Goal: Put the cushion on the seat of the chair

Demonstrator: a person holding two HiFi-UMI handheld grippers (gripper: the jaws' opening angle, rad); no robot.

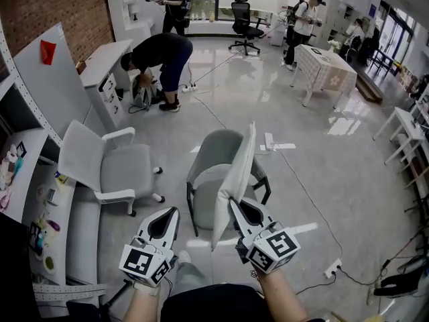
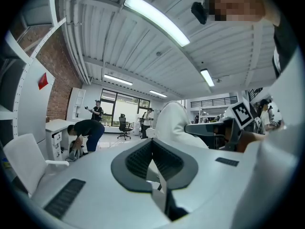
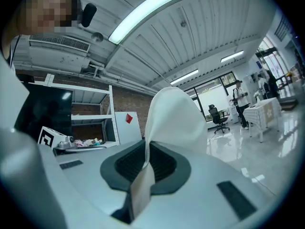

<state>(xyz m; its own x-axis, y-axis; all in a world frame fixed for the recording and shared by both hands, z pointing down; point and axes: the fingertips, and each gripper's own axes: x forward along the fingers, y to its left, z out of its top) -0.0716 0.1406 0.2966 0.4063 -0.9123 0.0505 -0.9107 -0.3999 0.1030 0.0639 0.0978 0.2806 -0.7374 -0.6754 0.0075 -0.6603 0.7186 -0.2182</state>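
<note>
A flat white cushion (image 1: 236,173) stands on edge, with my right gripper (image 1: 232,202) shut on its lower edge. In the right gripper view the cushion (image 3: 172,116) rises out of the closed jaws of the right gripper (image 3: 147,149). Just behind it stands a grey chair (image 1: 216,147) with a rounded back, its seat (image 1: 203,192) partly hidden by the cushion. My left gripper (image 1: 175,210) hovers to the left of the cushion, apart from it, jaws together and holding nothing. The left gripper view shows the left gripper (image 2: 152,142) with the cushion (image 2: 174,123) to its right.
A white-and-grey swivel chair (image 1: 100,166) stands to the left, beside a white shelf unit (image 1: 27,180). A person bends over by a desk (image 1: 161,56) farther back. A cloth-covered table (image 1: 325,69) stands at the back right. A cable and power strip (image 1: 332,268) lie on the glossy floor.
</note>
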